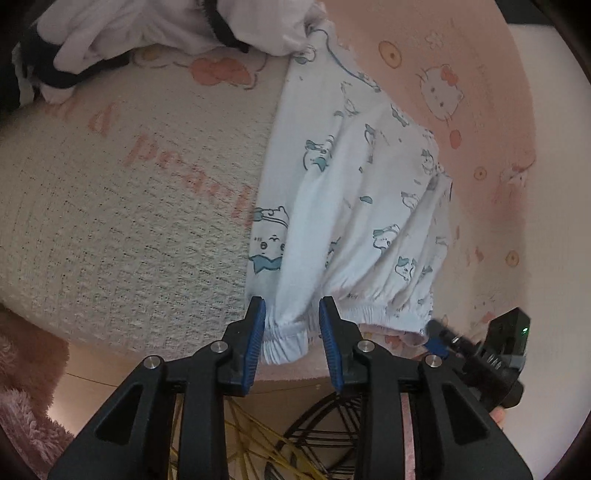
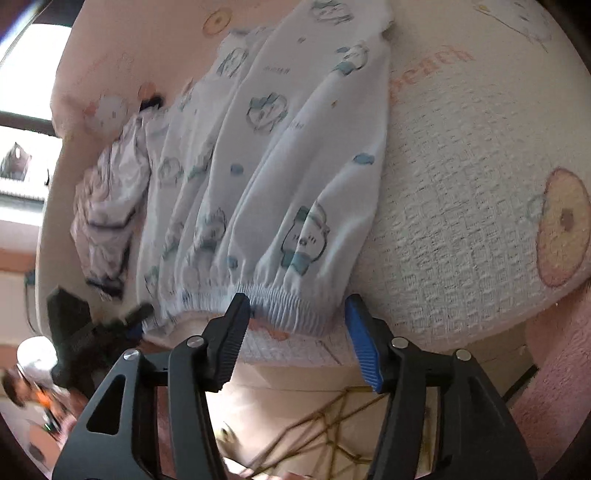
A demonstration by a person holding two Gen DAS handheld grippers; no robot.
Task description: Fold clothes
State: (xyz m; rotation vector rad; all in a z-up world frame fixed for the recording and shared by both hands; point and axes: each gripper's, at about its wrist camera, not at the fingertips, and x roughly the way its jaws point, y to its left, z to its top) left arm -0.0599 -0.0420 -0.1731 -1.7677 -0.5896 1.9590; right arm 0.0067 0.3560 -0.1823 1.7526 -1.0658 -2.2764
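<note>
I'm looking down over the bed (image 1: 110,221), covered by a cream waffle-textured blanket (image 2: 461,206) with pink lettering and cartoon prints, a pink sheet (image 1: 424,44) running along one side. Printed white pants (image 1: 351,206) lie flat on it, long axis running away from me: elastic waistband (image 2: 273,302) at the near bed edge, legs pointing off toward the far side. In the left wrist view the waistband end hangs just over the edge. A crumpled white garment with dark trim (image 1: 122,33) sits at the far end near the leg tips; in the right wrist view a similar rumpled piece (image 2: 107,206) lies beside the pants, touching them I think, blur makes that unsure. Open blanket on the side of the lettering gives plenty of room; the other side is tighter, a pink strip, then the bed edge. Left gripper (image 1: 291,332) has the waistband corner between its blue pads (image 1: 255,343), the cloth bunched in the gap; pads look just off the fabric, so released rather than clenched. Right gripper (image 2: 295,325) stands wide, nothing clamped, the waistband just beyond its tips and the bed edge showing in the gap. Each gripper shows at the other view's edge, near the far waistband corner. Below the bed edge, a wire basket (image 1: 321,432) and yellow cords.
</note>
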